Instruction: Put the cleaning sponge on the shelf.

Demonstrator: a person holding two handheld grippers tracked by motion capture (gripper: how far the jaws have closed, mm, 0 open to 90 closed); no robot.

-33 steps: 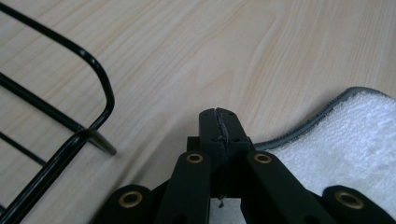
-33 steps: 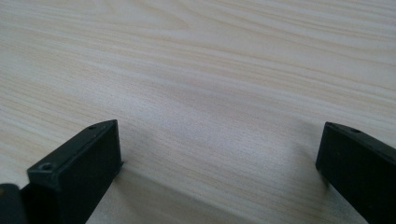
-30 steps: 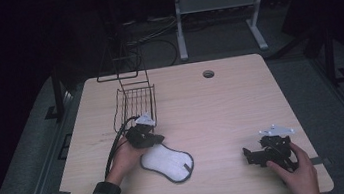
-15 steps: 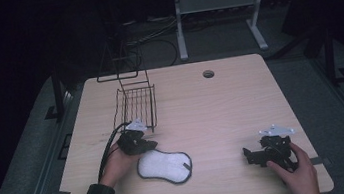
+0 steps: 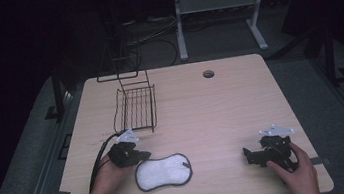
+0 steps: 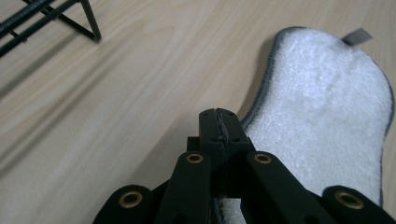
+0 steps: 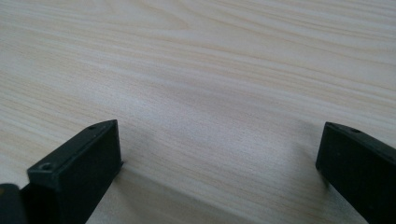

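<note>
text: none legible | labels: none | brands: none | numbers: none

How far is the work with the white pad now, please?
Done: the white pad lies flat on the table. In hand: the left tongs, shut and empty, sit at its grey edge. Left: any move, perhaps to the wire basket. The right tongs rest open.
</note>
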